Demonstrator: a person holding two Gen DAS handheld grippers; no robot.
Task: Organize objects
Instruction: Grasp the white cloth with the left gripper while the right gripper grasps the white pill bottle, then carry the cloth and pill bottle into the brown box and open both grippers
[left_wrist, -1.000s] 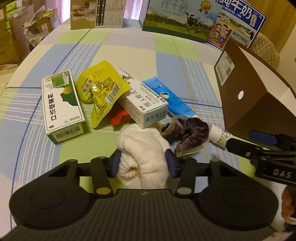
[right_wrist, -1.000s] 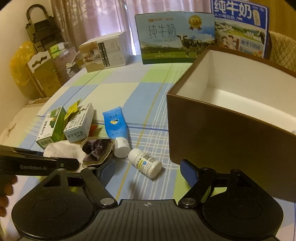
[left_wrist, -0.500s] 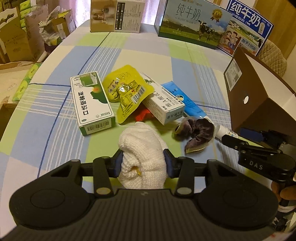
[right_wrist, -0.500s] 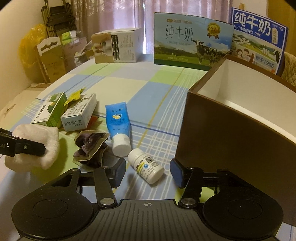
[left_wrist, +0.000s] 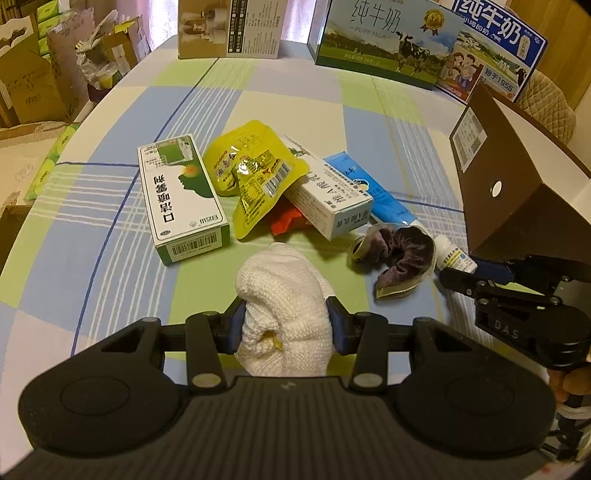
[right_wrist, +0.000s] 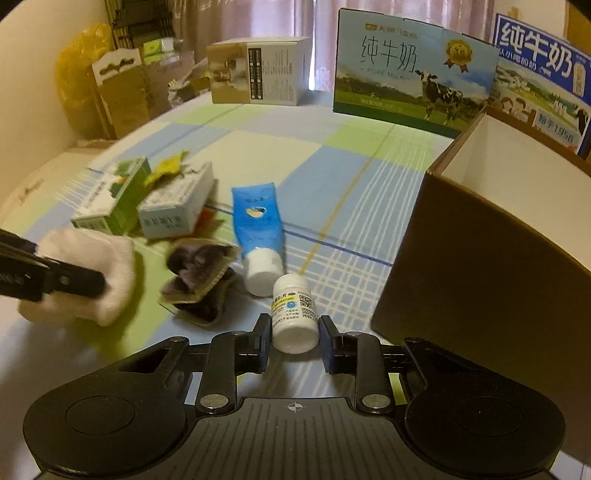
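Left gripper (left_wrist: 284, 319) clamped on white knitted cloth (left_wrist: 286, 295), lifted just above checked worktop (left_wrist: 110, 236). Right gripper (right_wrist: 293, 341) open, fingers either side of white pill bottle (right_wrist: 293, 314) — not visibly touching it. Bottle lies on worktop, just beside brown box (right_wrist: 487, 266), cap of blue tube (right_wrist: 256, 225) near it, dark scrunchie (right_wrist: 201, 280) further from box.
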